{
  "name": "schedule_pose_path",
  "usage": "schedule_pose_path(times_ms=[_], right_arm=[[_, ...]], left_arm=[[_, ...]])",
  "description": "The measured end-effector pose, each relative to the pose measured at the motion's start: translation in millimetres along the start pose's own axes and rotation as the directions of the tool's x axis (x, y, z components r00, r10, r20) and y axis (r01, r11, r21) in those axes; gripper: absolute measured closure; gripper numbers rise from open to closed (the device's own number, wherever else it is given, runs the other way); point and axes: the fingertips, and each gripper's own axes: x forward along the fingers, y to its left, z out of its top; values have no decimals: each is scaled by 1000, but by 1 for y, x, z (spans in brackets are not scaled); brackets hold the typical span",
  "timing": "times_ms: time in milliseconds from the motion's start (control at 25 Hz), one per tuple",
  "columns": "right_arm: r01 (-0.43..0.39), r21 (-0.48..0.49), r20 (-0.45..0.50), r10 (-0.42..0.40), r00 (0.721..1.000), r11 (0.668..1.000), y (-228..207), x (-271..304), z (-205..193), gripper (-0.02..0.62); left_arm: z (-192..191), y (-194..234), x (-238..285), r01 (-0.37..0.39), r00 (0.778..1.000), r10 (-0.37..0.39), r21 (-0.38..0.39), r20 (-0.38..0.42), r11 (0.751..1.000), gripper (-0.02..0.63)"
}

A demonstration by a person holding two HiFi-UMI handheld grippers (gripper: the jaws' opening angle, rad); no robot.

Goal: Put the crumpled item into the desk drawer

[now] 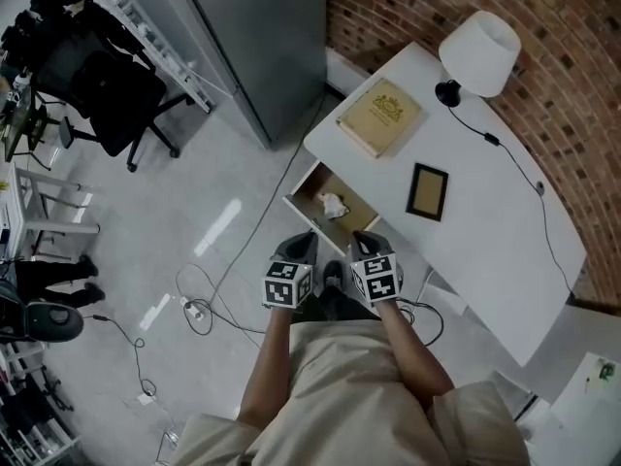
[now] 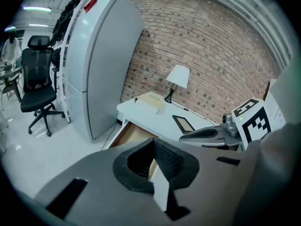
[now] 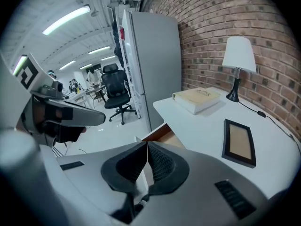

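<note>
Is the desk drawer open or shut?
Open. The drawer sticks out from the white desk, and the head view looks right down into it, where the crumpled item lies.

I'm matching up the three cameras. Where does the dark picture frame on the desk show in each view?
Head view: the picture frame lies flat on the white desk, right of the open drawer.
Left gripper view: just right of centre, on the desk top.
Right gripper view: at the right, large and close.
Shared landmark: the white-shaded lamp at the desk's far end.
</note>
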Motion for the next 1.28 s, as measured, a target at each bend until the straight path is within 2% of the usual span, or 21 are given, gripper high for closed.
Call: schedule_pose_path(times_ms=[160,560,800,1280], right_arm=[[-29,-25,42,30,999,999,3,-16,18,566],[-51,-28,72,53,996,998,6,-28,32,566],[-60,17,73,58,996,998,9,-15,22,566],[-83,32,81,80,994,996,17,-13,15,566]], left_arm=[[12,-5,-4,2,1000,-3,45,6,999,591],[30,-11,-9,11,1000,-12,109,8,994,591],[23,-10,-12,7,1000,-11,137,23,991,591],[7,-7,-14,17,1000,-14,161,-19,987,591]])
